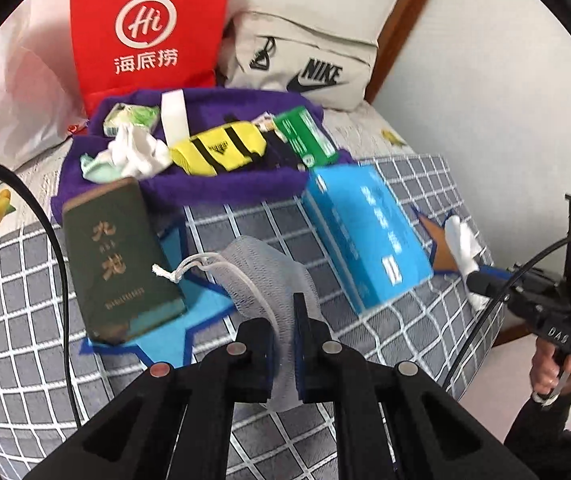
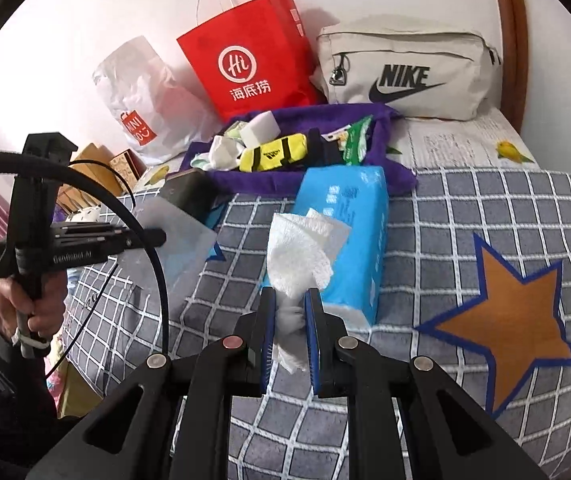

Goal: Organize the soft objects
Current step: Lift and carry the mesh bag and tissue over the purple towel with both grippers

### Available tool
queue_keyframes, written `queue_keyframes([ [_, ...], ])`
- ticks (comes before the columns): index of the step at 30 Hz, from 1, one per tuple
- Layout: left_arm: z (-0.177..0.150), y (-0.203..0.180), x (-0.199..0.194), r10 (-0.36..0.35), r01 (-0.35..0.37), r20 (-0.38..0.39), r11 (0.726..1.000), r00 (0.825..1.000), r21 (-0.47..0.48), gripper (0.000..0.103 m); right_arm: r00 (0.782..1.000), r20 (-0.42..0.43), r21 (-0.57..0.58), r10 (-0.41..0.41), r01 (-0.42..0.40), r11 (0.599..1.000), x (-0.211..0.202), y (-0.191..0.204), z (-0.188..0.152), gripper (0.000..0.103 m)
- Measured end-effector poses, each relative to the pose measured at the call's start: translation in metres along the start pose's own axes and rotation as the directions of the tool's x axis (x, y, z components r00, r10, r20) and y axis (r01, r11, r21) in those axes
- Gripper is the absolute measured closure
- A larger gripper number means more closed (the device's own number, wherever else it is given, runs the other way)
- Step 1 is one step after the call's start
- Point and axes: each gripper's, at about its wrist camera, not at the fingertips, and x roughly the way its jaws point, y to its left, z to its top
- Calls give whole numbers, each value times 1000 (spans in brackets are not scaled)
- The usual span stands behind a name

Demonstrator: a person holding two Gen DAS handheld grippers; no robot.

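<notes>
Checked bed cover (image 1: pixel 365 332), purple towel (image 1: pixel 213 188) piled up at 12 o'clock; left gripper (image 1: pixel 284 344) pinches a mesh pouch (image 1: pixel 269 276), right gripper (image 2: pixel 290 334) pinches a tissue (image 2: pixel 301 252)

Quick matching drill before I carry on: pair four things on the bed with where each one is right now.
1. white mesh pouch
2. white tissue
3. yellow sock
4. dark green box

a. lying on the purple towel
b. clamped in the left gripper
c. resting on the blue star patch
d. clamped in the right gripper

Pairs: 1-b, 2-d, 3-a, 4-c
</notes>
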Motion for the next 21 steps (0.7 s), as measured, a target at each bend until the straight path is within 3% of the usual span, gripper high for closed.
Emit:
queue_keyframes([
  [10, 31, 25, -20, 22, -18, 94, 999, 995, -50, 95, 998, 25, -30, 59, -58, 998, 19, 16, 39, 88],
  [15, 47, 35, -36, 21, -9, 153, 997, 988, -75, 95, 999, 30, -71, 12, -10, 997, 28, 24, 69, 88],
  [21, 57, 48, -43, 38, -20, 179, 994, 983, -105, 95, 998, 60, -86, 25, -20, 996, 34, 36, 95, 88],
])
